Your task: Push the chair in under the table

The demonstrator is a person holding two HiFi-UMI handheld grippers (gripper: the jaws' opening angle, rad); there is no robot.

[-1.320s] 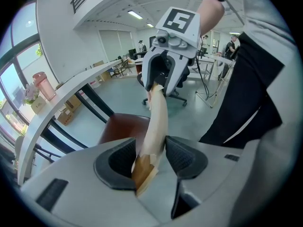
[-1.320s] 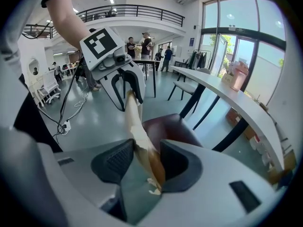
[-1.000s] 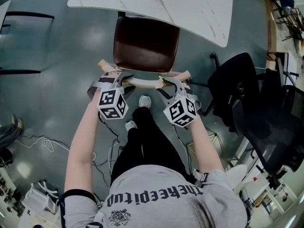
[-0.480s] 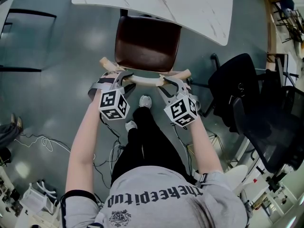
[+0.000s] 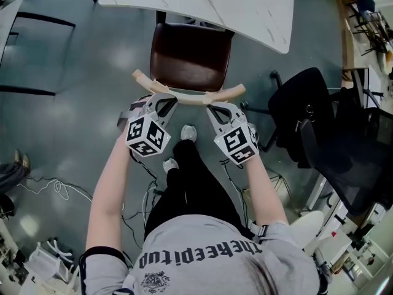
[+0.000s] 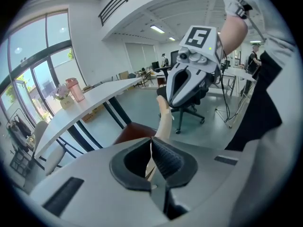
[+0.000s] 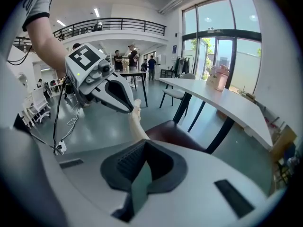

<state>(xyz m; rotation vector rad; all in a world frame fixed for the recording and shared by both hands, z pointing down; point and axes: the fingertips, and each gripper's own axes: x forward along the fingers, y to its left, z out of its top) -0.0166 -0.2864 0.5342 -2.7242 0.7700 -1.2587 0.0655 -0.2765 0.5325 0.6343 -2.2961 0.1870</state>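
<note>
Hovering beside the chair backrest, left gripper and right gripper just closed on nothing.

My left tongs and right tongs, just closed empty, face the chair backrest, tabletop beyond. A black office chair crowds the right one; open floor lies beside the left.

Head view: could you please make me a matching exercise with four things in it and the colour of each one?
Things:
1. chair seat
2. table top
3. backrest
4. office chair

Colours:
a. black
b. cream
c. dark brown
d. white with grey veins

Pairs: 1-c; 2-d; 3-b; 4-a
</note>
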